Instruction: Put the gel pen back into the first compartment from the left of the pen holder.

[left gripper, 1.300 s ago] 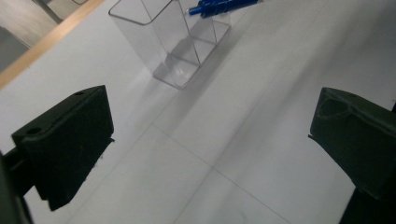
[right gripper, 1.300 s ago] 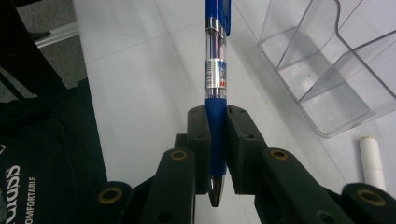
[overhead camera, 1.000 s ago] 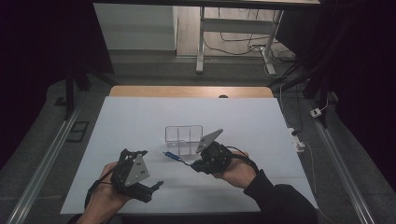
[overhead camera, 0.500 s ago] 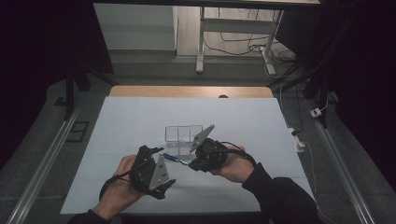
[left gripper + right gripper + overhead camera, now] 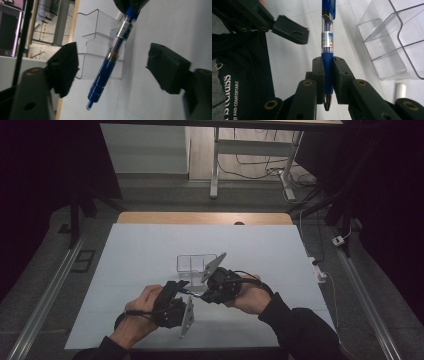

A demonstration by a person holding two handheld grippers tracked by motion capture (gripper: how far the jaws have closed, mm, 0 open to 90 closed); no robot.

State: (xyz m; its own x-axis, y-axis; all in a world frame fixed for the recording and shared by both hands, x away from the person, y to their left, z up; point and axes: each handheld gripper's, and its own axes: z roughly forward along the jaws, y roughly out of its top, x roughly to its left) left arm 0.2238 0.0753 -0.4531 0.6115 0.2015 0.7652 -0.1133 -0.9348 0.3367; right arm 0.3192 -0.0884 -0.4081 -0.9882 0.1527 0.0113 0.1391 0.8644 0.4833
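A blue pen (image 5: 327, 37) with a clear barrel is clamped by its blue grip in my right gripper (image 5: 328, 75), which is shut on it, silver tip toward the camera. In the high view the right gripper (image 5: 204, 295) holds the pen (image 5: 192, 292) out to the left above the table. My left gripper (image 5: 181, 289) has come up to the pen's free end. In the left gripper view the pen (image 5: 110, 57) hangs between the jaws of the left gripper (image 5: 112, 66). Those jaws have just been closing, but gaps show on both sides and neither pad touches it.
A clear plastic holder (image 5: 194, 263) with stepped compartments stands on the white table (image 5: 280, 250) just behind the grippers, also close by in the right gripper view (image 5: 392, 50). A small white cylinder (image 5: 401, 90) lies beside it. A wooden edge (image 5: 200, 218) bounds the table's far side.
My left gripper has moved right and up toward the pen, and its jaws now straddle the pen's end and stand narrower. The right hand has stayed nearly still with the pen.
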